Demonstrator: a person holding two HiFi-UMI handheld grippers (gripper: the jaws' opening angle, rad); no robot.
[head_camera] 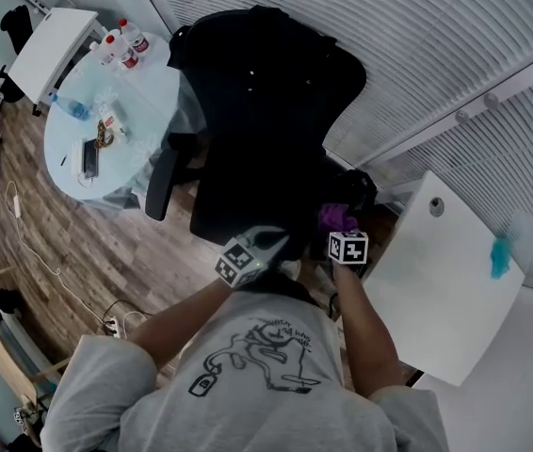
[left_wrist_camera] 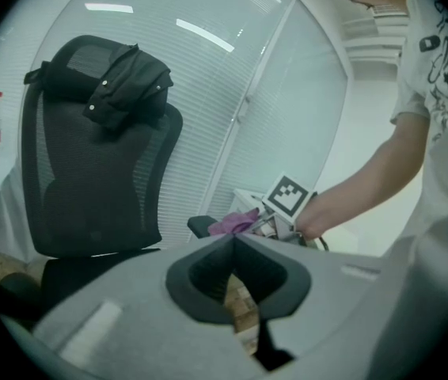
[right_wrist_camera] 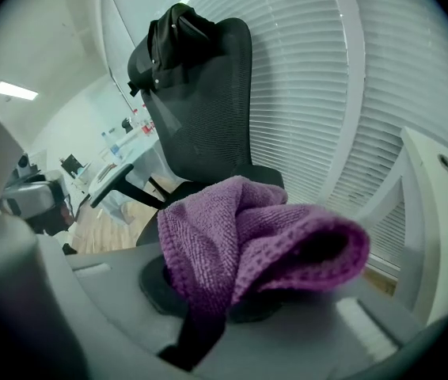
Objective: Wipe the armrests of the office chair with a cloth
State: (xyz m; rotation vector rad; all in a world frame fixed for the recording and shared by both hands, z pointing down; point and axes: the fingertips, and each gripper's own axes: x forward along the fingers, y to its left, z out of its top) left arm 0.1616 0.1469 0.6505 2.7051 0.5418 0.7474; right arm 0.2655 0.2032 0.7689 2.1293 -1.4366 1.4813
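One office chair, one purple cloth, two hand-held grippers, three bottles.

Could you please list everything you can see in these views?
office chair: one, black, centre.
garment: one, black, draped over the chair's headrest.
round table: one, pale blue, left of the chair.
bottles: at least two, clear with red labels, on the round table.
phone: one, dark, on the round table.
white desk: one, right of the chair.
cloth: one, purple, in the right gripper.
left gripper: grey, jaws together, empty.
right gripper: grey, shut on the cloth.
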